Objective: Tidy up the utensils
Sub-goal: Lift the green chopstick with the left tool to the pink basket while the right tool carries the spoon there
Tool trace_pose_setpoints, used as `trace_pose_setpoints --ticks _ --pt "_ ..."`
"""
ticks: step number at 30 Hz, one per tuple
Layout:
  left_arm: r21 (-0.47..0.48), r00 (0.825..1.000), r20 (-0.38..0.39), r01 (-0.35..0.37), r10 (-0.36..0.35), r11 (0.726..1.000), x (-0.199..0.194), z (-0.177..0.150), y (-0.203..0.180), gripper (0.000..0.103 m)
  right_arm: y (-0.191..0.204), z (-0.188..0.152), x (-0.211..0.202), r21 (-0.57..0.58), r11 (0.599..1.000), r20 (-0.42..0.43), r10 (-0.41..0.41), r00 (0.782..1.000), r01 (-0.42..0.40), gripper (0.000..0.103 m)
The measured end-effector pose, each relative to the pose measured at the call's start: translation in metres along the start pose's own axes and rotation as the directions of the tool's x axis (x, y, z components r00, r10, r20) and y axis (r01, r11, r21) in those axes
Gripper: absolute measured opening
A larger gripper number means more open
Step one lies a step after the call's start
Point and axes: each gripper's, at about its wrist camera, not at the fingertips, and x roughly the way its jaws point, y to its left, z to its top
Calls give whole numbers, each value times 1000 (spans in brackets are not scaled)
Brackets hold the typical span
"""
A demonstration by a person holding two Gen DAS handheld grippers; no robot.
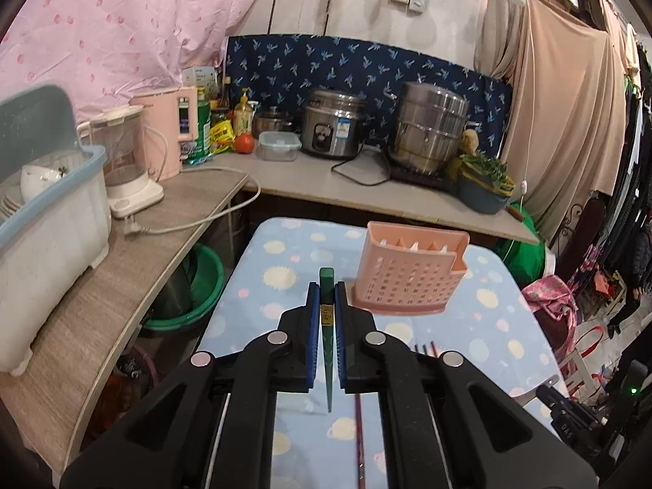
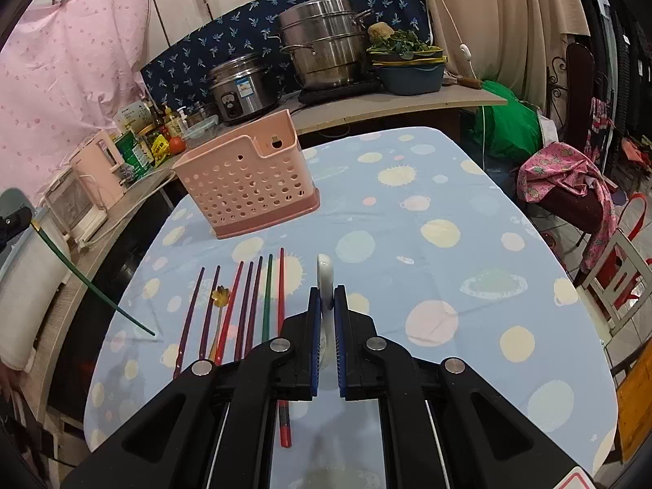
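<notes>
My left gripper (image 1: 326,291) is shut on a green chopstick (image 1: 327,285), held above the table, tip pointing down; it also shows in the right wrist view (image 2: 93,285) at the left. The pink perforated utensil holder (image 1: 407,271) stands just right of and beyond the left gripper, and it shows in the right wrist view (image 2: 248,183). My right gripper (image 2: 326,295) is shut on a white ceramic spoon (image 2: 325,281) over the table. Several coloured chopsticks (image 2: 244,305) and a small gold spoon (image 2: 219,297) lie in a row on the table left of it.
The table has a light blue spotted cloth (image 2: 448,244). A counter behind holds a rice cooker (image 1: 332,126), a steel steamer pot (image 1: 430,130), a kettle, bottles and a basin of greens. A dish rack (image 1: 45,187) stands at the left. A chair with pink cloth (image 2: 570,187) is at the right.
</notes>
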Motion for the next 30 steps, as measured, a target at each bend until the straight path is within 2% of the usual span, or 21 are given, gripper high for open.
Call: trace_pose_setpoints --ticks 6,12,17,20,25,30 --pt "17 997 69 27 -28 1000 -1 47 -18 7 3 49 10 19 997 22 68 997 -69 7" --pt "20 986 157 55 -58 998 7 102 -42 7 11 112 35 27 992 52 121 991 -123 7" --pt "32 972 229 49 -55 998 23 143 -59 7 19 158 63 27 991 72 126 989 -128 7" --pt "29 970 235 52 -58 998 41 158 -63 7 26 178 79 14 992 87 122 989 -123 7" --pt "27 976 210 49 -54 998 77 162 -70 7 36 199 109 -5 994 91 110 990 -110 7" --pt "34 986 157 41 -46 999 111 148 -73 7 50 198 138 -47 995 66 89 994 -86 7"
